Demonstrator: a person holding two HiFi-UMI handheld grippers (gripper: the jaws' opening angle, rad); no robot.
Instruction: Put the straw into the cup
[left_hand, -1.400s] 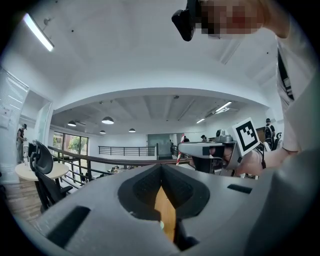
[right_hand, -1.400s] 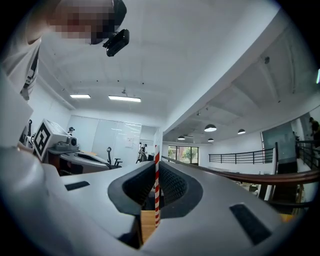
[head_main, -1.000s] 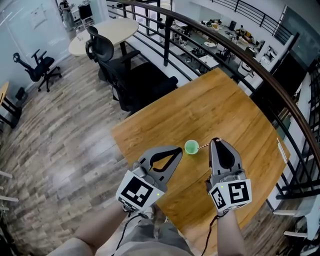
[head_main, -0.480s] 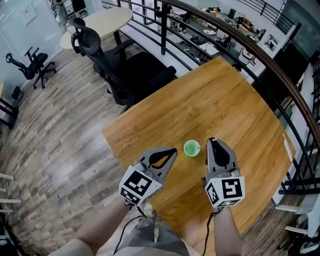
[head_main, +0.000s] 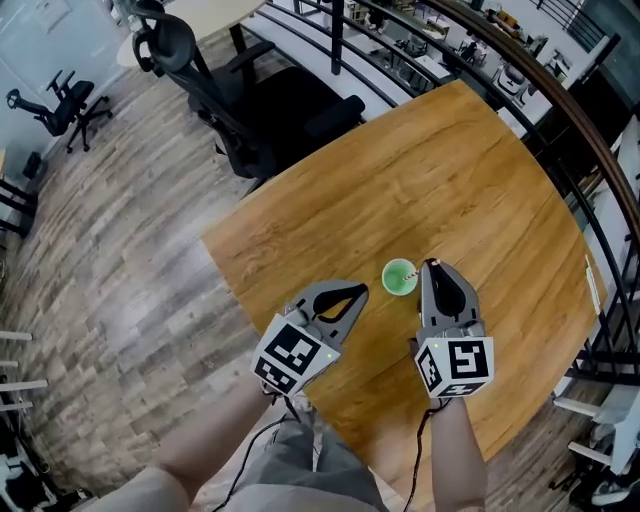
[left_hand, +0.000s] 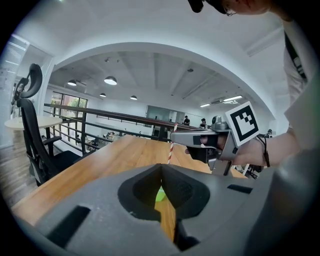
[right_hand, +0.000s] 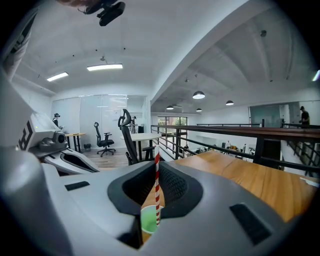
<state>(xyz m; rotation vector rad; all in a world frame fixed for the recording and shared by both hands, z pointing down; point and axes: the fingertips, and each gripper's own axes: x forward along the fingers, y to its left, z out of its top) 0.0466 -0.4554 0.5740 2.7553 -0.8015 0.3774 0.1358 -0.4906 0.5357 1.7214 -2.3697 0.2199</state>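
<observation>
A small green cup (head_main: 399, 276) stands on the round wooden table (head_main: 440, 170). My right gripper (head_main: 431, 265) is just right of the cup, shut on a red-and-white striped straw (right_hand: 157, 185). The straw stands nearly upright, and its lower end overlaps the mouth of the cup (right_hand: 149, 220); I cannot tell whether it is inside. In the left gripper view the straw (left_hand: 170, 147) hangs from the right gripper (left_hand: 174, 135). My left gripper (head_main: 362, 291) hovers left of the cup, shut with nothing in it. The cup (left_hand: 159, 195) shows through the gap behind its jaws.
The table's near edge runs below both grippers, with wooden floor beyond it at the left. A black office chair (head_main: 260, 110) stands at the table's far left side. A dark railing (head_main: 575, 140) curves behind the table on the right.
The head view has shifted. My right gripper has brought the straw closer to the cup, so less straw shows between them. The left gripper stays beside the cup.
</observation>
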